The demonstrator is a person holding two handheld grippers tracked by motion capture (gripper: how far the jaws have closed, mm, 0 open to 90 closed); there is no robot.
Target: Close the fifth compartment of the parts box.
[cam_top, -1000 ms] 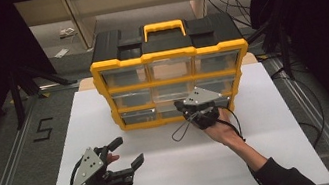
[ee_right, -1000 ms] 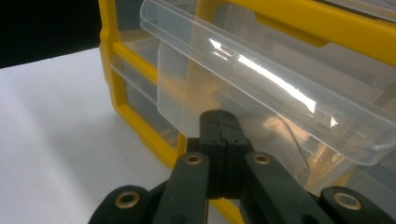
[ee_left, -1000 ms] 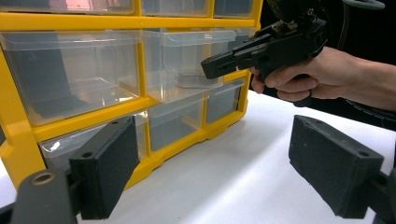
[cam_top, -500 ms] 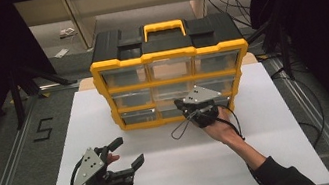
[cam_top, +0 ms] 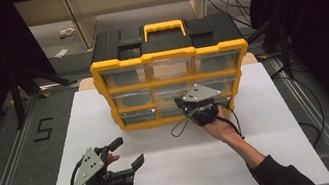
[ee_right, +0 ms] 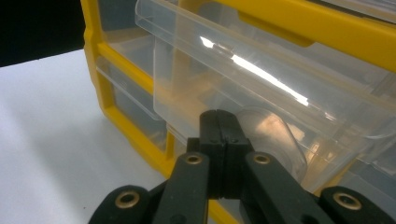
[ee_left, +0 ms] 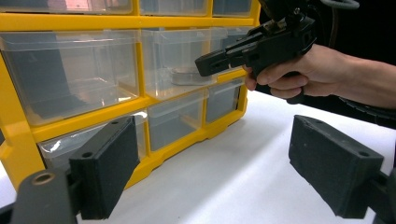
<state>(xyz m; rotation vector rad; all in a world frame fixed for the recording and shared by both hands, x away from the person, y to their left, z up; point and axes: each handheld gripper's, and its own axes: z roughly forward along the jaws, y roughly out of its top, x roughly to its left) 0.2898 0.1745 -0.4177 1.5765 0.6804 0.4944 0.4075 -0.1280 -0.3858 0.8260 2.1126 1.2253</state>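
While the right tool (ee_right: pixel 219 122) (jaws pressed together) meets a clear drawer (ee_right: pixel 261 88), the left tool (cam_top: pixel 121 155) gapes; empty.

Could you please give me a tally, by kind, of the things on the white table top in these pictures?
Yellow organizer cabinet: 1
Clear drawers in it, three rows of three, e.g. the top-left drawer: 9
Hand-held claws, the left claw open and the right claw shut at the drawers: 2
Total: 12
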